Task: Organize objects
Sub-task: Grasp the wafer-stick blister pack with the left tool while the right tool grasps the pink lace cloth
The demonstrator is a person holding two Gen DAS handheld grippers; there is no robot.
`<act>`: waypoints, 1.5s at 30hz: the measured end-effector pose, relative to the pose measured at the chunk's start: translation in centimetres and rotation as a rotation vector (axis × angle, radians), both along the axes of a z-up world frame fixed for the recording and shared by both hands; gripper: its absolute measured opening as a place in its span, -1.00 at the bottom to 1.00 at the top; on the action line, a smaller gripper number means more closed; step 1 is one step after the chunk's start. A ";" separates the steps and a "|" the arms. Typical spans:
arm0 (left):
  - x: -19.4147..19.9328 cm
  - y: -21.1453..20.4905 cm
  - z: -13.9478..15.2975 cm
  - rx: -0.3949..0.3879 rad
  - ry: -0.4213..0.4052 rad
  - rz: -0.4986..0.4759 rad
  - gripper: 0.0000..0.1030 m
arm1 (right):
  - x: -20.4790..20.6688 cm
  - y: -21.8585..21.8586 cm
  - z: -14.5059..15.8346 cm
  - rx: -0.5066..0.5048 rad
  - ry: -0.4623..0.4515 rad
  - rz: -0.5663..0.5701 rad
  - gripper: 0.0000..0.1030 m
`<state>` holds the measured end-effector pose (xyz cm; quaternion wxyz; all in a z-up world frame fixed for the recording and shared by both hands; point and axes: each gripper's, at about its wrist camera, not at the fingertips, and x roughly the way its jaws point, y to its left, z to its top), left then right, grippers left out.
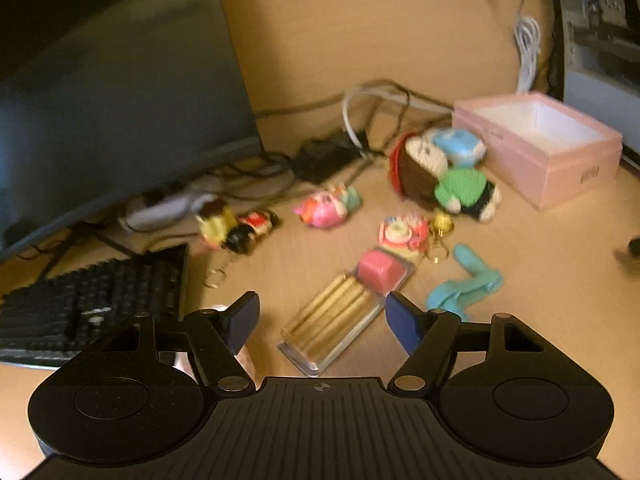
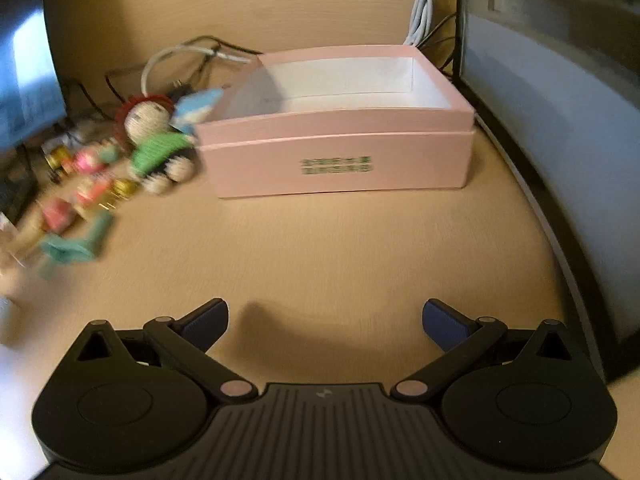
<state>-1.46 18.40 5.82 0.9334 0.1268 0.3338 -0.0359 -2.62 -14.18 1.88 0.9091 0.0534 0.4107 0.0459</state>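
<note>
My left gripper hovers open over a clear case of gold sticks that lies slantwise on the desk; the pads do not touch it. A pink cube sits at the case's far end. Beyond lie a round pink charm, a teal clip, a pink toy, a yellow and red toy and a crochet doll. An open pink box stands at the right. My right gripper is open over bare desk in front of the pink box, with the crochet doll to its left.
A dark monitor and black keyboard fill the left side. Tangled cables and a black adapter lie behind the toys. A white cable bundle hangs behind the box. A dark-framed panel borders the right.
</note>
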 end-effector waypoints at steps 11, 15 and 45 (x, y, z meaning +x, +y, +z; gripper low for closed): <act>5.9 1.3 -4.0 -0.048 0.155 -0.184 0.49 | -7.2 5.7 6.3 -0.043 -0.150 -0.071 1.00; 6.8 1.3 -3.8 -0.105 0.185 -0.203 0.12 | -8.2 6.2 7.1 -0.089 -0.156 -0.055 1.00; -16.1 15.7 5.7 -0.452 -0.008 0.519 -0.04 | 4.4 34.8 2.2 -0.038 -0.120 0.795 0.69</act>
